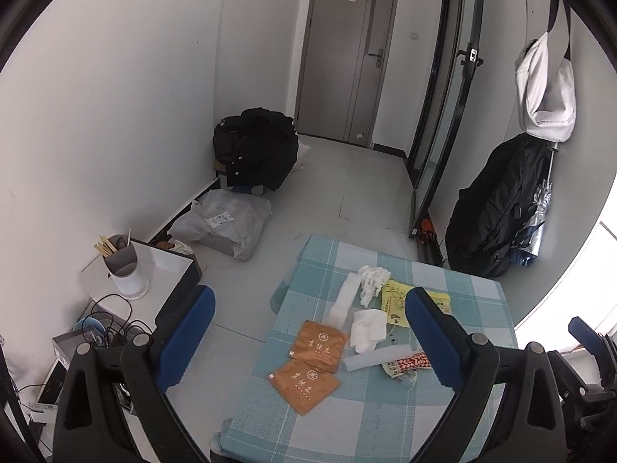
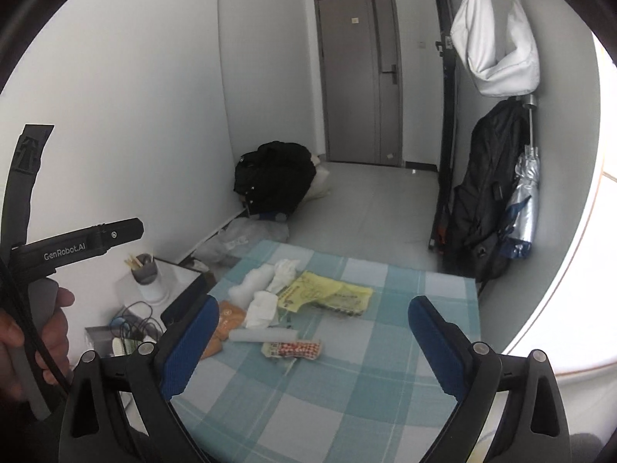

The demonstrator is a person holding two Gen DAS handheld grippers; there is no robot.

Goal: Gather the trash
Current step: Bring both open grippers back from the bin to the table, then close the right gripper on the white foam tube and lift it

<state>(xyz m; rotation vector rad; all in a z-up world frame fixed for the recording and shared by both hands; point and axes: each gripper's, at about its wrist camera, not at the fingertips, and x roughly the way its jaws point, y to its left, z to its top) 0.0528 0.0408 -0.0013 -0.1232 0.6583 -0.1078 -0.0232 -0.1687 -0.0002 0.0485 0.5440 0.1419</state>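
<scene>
Both tools hang above the checked tablecloth [image 1: 455, 397], empty: the left gripper [image 1: 308, 339] and the right gripper [image 2: 308, 341] each have their blue fingers spread wide. Ahead of them the trash lies uncollected: crumpled tissues [image 1: 369, 330], two orange sachets [image 1: 304, 384], a yellow plastic bag [image 2: 327, 293], a red-patterned wrapper [image 2: 292, 348]. Judging by this, collecting has not begun; no bin shows.

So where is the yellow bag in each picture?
Left wrist view: the yellow bag lies on the checked tablecloth right of centre, partly behind the left gripper's right finger.
Right wrist view: it lies near the middle, flat on the cloth, between and beyond the right gripper's open fingers.
Shared landmark: the red-and-white wrapper sits just nearer the camera than the bag in both.
</scene>
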